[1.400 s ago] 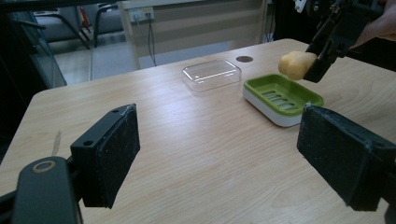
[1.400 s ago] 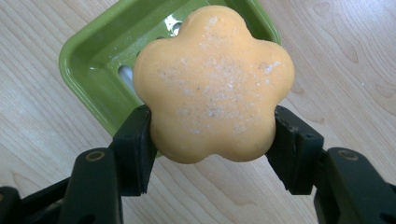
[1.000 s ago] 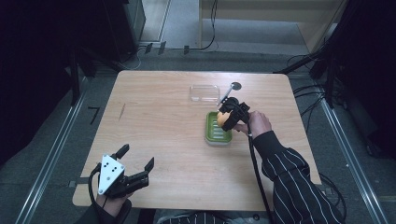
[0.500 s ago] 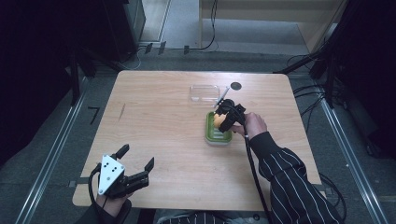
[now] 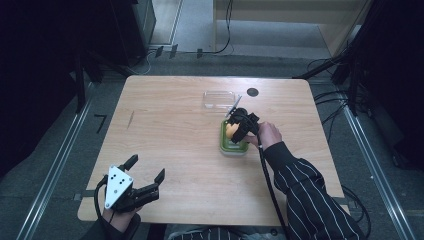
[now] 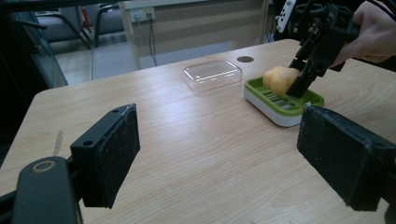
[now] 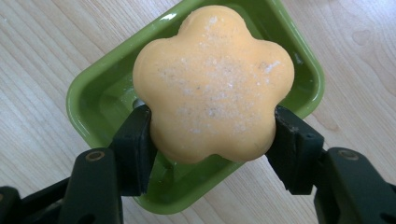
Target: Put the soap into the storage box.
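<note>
Right gripper [image 7: 212,123] pinches soap [image 7: 213,81] over green dish [image 7: 88,91], near table's far right. Clear lid [image 5: 219,98] beyond, empty. Left gripper [image 6: 224,154] spread, near-left edge.

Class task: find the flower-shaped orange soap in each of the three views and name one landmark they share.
High view: flower-shaped orange soap, right of centre, in the right claw.
Left gripper view: upper right, above the green soap dish.
Right gripper view: centre, clamped between both jaws.
Shared landmark: the green soap dish.
</note>
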A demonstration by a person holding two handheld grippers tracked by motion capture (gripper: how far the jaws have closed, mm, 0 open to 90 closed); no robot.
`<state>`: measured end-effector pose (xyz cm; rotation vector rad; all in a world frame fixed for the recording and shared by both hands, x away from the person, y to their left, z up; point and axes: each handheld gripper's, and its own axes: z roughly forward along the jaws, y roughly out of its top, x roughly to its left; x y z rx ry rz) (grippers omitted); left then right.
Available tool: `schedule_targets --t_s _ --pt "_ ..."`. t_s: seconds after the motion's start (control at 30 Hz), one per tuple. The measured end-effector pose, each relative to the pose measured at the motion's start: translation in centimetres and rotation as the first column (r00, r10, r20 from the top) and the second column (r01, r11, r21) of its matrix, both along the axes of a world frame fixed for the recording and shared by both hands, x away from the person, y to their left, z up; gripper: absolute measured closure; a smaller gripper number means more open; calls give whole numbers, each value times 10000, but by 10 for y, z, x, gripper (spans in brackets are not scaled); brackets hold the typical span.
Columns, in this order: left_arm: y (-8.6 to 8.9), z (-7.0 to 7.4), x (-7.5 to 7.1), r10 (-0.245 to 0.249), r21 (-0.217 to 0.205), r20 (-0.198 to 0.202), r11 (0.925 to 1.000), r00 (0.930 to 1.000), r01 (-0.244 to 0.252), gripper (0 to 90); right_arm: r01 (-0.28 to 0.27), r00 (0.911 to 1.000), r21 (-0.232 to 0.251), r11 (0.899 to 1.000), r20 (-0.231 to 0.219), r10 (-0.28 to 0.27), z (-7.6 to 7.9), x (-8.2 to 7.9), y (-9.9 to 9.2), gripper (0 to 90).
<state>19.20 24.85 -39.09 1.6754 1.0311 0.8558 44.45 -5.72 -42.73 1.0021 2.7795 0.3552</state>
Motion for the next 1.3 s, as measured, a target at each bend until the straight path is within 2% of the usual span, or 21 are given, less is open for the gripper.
schedule_targets --t_s 0.57,1.03,1.3 --pt "1 0 -1 -2 18 10 10000 10000 2 137 -51 10000 -95 9999 59 52 -9 1 4 397" --pt "1 0 -1 4 16 -1 10000 10000 -4 137 -396 9987 -321 9987 315 407 -20 1 8 395" --pt "1 0 -1 5 17 -4 10000 10000 -5 137 -428 9986 -363 9984 302 439 -20 0 8 375"
